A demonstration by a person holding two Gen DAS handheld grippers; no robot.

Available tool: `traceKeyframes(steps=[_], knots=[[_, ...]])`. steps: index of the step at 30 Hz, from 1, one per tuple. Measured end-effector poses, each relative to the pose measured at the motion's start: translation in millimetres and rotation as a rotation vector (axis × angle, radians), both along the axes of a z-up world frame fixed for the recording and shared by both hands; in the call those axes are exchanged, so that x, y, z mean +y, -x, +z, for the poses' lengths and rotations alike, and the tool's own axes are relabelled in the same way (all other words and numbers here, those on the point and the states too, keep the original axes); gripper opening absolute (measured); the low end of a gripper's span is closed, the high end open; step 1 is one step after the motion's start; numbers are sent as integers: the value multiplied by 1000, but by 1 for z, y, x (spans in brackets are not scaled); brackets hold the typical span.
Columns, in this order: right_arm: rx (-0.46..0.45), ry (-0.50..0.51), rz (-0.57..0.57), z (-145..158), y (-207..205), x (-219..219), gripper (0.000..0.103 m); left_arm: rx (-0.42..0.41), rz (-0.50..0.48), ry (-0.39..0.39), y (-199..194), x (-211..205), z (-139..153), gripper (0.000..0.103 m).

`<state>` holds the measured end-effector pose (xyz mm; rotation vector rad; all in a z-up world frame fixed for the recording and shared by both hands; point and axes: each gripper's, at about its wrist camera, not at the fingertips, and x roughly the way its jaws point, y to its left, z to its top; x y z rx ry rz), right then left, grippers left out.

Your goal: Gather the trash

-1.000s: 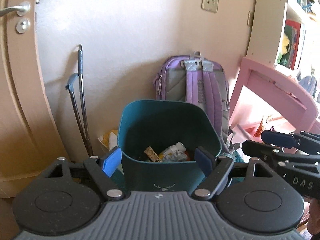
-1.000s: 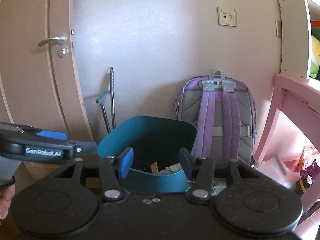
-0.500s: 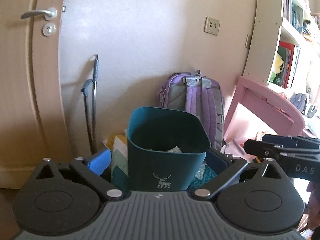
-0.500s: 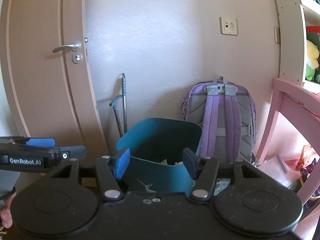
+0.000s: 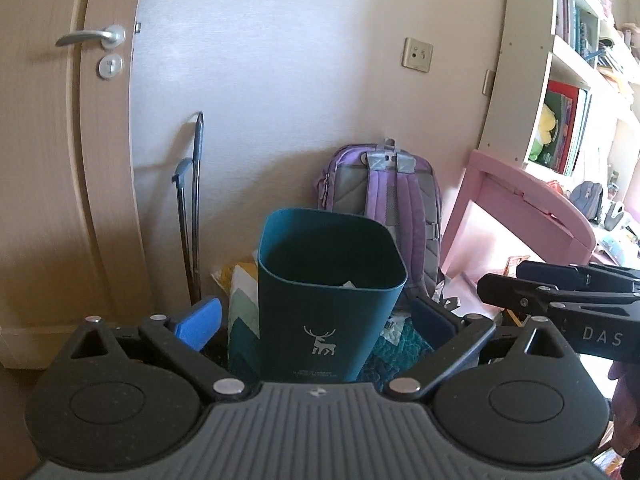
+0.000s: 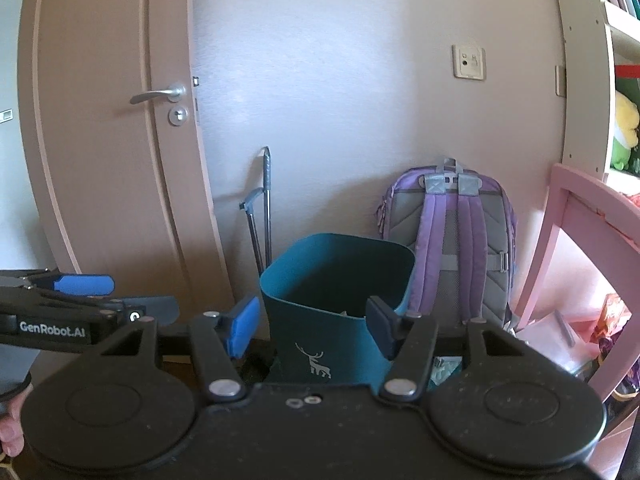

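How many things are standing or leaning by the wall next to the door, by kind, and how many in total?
Teal trash bin: 1
Purple backpack: 1
Folded metal cart handle leaning on the wall: 1
Total: 3

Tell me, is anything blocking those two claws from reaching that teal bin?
Nothing visible does. The teal trash bin stands directly ahead of the open left gripper and the open right gripper. The purple backpack stands behind the bin, by the wall.
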<state>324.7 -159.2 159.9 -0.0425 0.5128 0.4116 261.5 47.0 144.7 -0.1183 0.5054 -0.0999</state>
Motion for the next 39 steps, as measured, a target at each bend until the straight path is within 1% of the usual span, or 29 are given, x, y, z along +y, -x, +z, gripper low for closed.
traceKeyframes(steps=[2,6,9,17,23,33,39], knots=[[-3,-3,5,3,4,0,59,-16,7,-15,5,-3,3,102],[2,-3,18,8,11,1,59,-13,16,-7,10,-4,6,102],[-3,-1,26,12,16,2,59,-26,20,-21,13,-3,8,102],[-7,2,39,15,25,3,59,-37,3,-24,22,-6,13,102],[-12,-1,38,18,28,1,59,-58,4,-80,28,-15,17,102],[-28,-5,53,25,38,-3,59,-71,5,-87,36,-21,24,102],[-35,-6,68,26,43,-2,59,-95,27,-107,41,-24,27,102]])
